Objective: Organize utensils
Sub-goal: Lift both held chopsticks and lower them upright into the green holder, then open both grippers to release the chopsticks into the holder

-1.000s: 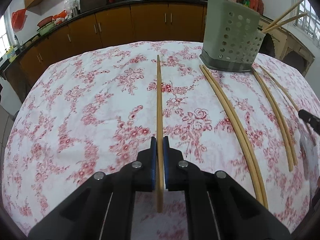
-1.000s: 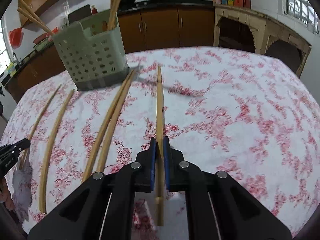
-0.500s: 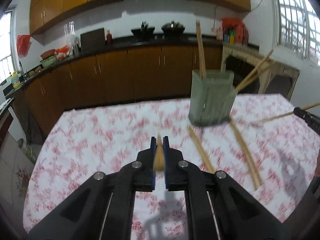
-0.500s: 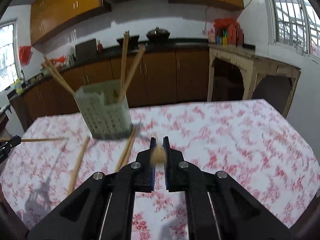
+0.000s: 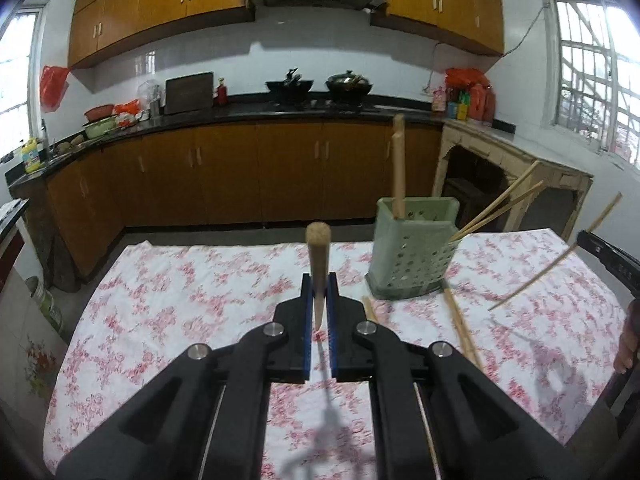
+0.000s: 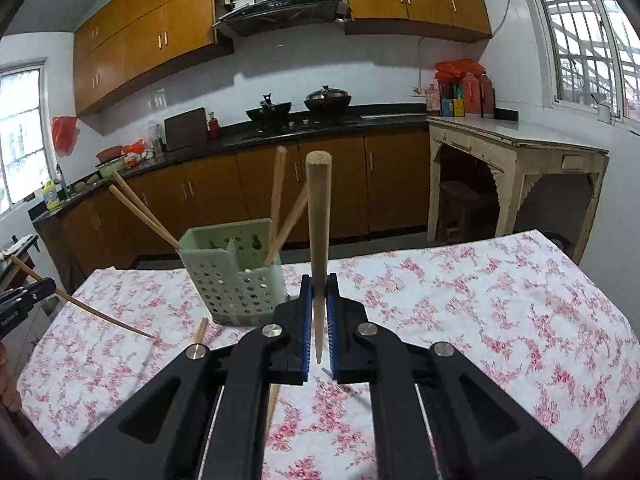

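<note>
My left gripper [image 5: 319, 286] is shut on a wooden chopstick [image 5: 318, 256] that stands upright above the table. My right gripper [image 6: 318, 285] is shut on another wooden chopstick [image 6: 319, 220], also upright. A pale green perforated utensil holder [image 5: 412, 258] stands on the floral tablecloth ahead and to the right in the left wrist view; it shows ahead and to the left in the right wrist view [image 6: 232, 276]. Several chopsticks stand in it. Loose chopsticks [image 5: 460, 324] lie on the cloth by its base. The right gripper with its chopstick [image 5: 556, 264] shows at the right edge.
The table has a pink floral cloth [image 6: 480, 312] with its far edge close behind the holder. Brown kitchen cabinets [image 5: 240, 176] and a counter with woks stand beyond. A worn side table [image 6: 516, 184] is at the right. The left gripper [image 6: 24, 300] shows at the left edge.
Both grippers have lifted their chopsticks off the cloth and tilted up, so the chopsticks now stand upright and the views look level across the kitchen.
</note>
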Available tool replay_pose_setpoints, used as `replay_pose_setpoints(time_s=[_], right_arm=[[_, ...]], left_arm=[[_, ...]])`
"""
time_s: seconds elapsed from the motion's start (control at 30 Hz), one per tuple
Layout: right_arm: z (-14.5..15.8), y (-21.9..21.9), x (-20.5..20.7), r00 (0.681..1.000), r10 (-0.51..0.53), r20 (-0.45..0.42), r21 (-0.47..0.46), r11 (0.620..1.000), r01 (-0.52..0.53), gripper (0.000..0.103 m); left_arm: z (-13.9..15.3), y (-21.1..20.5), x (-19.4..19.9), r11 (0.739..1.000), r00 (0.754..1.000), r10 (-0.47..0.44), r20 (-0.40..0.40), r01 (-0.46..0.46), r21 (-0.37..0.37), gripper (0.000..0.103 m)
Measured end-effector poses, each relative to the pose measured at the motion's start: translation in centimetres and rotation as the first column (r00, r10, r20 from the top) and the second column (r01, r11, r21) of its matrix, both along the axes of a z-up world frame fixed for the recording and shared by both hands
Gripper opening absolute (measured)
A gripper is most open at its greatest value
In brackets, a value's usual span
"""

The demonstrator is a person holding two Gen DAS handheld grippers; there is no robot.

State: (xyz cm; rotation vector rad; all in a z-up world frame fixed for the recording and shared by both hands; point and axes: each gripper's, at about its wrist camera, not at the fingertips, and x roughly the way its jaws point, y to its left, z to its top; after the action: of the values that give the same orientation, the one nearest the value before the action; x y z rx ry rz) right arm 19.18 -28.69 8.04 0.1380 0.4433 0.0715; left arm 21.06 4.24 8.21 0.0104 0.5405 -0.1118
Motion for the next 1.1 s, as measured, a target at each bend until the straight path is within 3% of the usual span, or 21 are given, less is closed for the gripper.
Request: replay_pose_setpoints(time_s=[0.23,0.47,0.7,0.87,1.1], right_arm=[[6.4,0.7,-0.1,0.993,0.086,0.082,0.054,0.994,-0.091,0.008],[9.5,1.7,1.5,0.985,0.104,0.14,0.07,0.991,-0.114,0.008],[8.0,2.8,6.1,0.993,0.083,0.085,0.068,0.994,-0.088,0.008],[5.5,3.1,9.3,0.996,0.091,-0.018,0.097,0.991,-0.089,0.008],[3.4,3.6,10.7,0.991,0.103,-0.091,0.112,0.989,-0.092,0.008]], left_arm=[[5.7,-2.5,-0.5,0.992,0.991,-0.114,0.068,0.117,-0.045,0.007],[10.0,-5.7,1.1,0.978,0.976,-0.189,0.113,0.197,-0.065,0.007],[10.7,-8.4,5.6,0.988,0.983,-0.152,0.105,0.155,-0.025,0.007],[8.7,-8.9,9.0,0.991,0.991,-0.127,0.033,0.128,-0.038,0.007],[6.4,-9.0,10.6,0.992,0.992,-0.121,-0.021,0.12,-0.041,0.007]])
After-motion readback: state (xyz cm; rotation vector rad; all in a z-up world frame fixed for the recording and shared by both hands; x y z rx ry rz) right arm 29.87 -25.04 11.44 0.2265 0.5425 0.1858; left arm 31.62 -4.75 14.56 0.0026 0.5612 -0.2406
